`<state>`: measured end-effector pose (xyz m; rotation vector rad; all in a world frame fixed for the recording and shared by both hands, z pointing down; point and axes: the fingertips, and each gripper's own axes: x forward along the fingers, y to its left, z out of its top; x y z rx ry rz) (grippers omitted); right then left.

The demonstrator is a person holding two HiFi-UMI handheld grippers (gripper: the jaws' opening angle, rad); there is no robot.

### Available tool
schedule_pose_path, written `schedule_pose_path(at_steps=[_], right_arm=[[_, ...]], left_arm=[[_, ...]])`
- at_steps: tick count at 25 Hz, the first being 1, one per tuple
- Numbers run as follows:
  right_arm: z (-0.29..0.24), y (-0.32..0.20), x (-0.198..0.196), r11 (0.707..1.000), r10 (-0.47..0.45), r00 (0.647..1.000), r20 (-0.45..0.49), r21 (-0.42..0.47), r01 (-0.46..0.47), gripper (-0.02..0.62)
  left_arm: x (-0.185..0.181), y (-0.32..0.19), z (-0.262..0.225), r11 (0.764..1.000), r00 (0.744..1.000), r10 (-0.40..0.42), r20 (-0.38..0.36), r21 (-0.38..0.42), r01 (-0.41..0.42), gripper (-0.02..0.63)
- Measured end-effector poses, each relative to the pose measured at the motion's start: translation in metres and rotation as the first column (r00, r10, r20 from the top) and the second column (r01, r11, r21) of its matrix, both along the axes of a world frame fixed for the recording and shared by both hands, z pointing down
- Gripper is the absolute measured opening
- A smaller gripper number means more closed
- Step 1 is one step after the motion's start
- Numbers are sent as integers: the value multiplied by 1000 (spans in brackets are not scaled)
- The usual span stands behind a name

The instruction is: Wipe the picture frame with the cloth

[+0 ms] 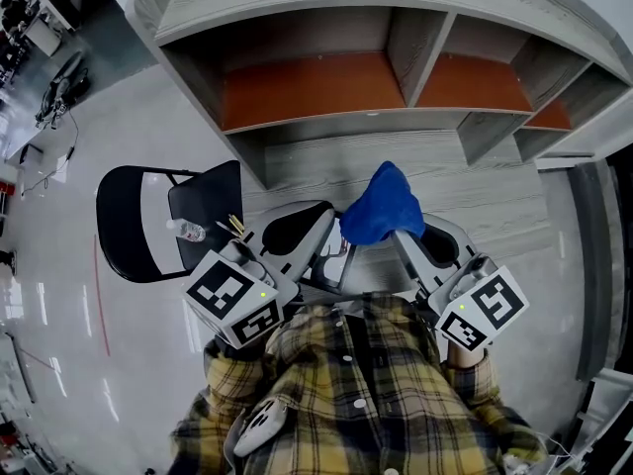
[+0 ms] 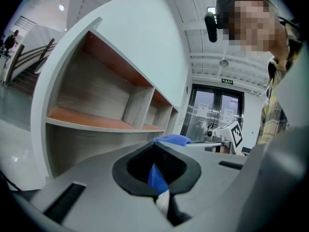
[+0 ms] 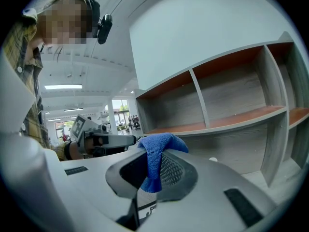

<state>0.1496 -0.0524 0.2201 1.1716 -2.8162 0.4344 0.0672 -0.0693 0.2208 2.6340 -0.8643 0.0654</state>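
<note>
Both of my grippers meet in front of an open wooden shelf unit point(image 1: 326, 87), raised close to my plaid shirt point(image 1: 356, 384). My right gripper point(image 3: 149, 173) has its jaws closed on the blue cloth point(image 3: 157, 151), which bunches up over the jaw tips and hangs down between the pads. From the head view, the cloth point(image 1: 381, 204) sits as a rumpled mound above the right gripper point(image 1: 401, 231), just beside the tips of my left gripper point(image 1: 326, 228).

The left gripper point(image 2: 157, 178) has its jaws drawn narrow on a thin, pale, dark-edged piece that appears to be the picture frame point(image 2: 164, 203), with a strip of blue showing in the same gap. The frame point(image 1: 336, 263) lies between the two grippers, below the cloth. At my left, well apart, a black folding chair point(image 1: 129, 226) carries a small bottle point(image 1: 186, 230).
</note>
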Motion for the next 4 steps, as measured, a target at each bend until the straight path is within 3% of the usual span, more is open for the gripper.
schedule_pose_path(at_steps=[4], right_arm=[[1, 0, 3, 1000, -8, 1000, 4, 2, 8, 40]], left_arm=[[4, -1, 1, 1000, 1000, -6, -1, -1, 6, 6]])
